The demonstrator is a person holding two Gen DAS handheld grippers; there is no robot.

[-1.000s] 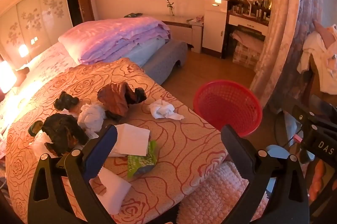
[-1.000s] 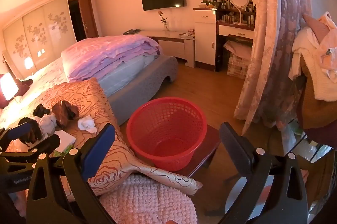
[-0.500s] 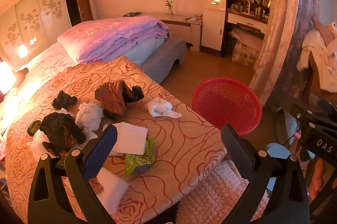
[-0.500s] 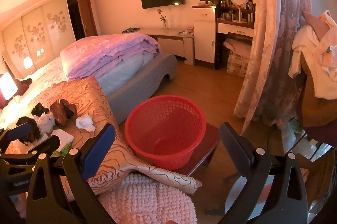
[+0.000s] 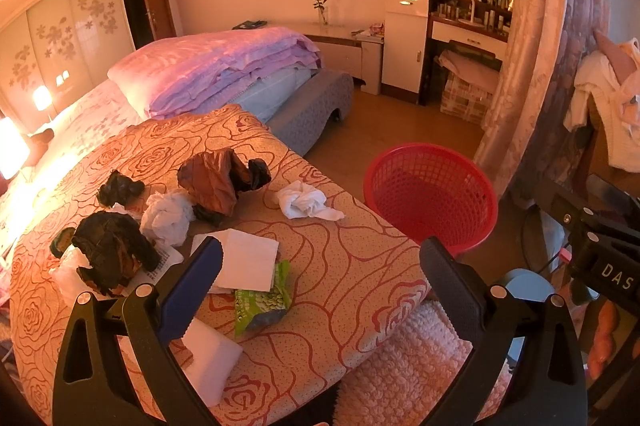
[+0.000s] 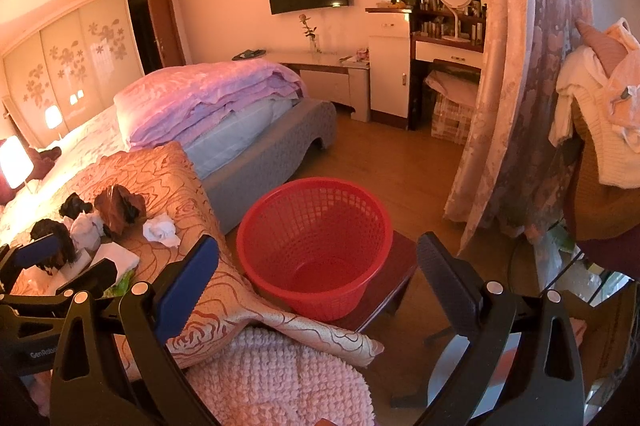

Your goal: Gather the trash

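Observation:
Trash lies on the rose-patterned bedspread: a crumpled white tissue, a brown crumpled bag, a white wad, dark crumpled pieces, flat white paper and a green wrapper. My left gripper hangs open above the bed's near edge, nothing between its fingers. A red mesh basket stands empty on a low dark stool beside the bed. My right gripper is open just in front of the basket. The left gripper also shows at the right wrist view's left edge.
A pink knobbly mat lies under the bedspread's corner. A folded purple quilt sits further up the bed. A patterned curtain and a chair with clothes stand right of the basket. Wooden floor stretches toward a dresser.
Both views have shifted only slightly; the trash and basket stay put, and both grippers remain open.

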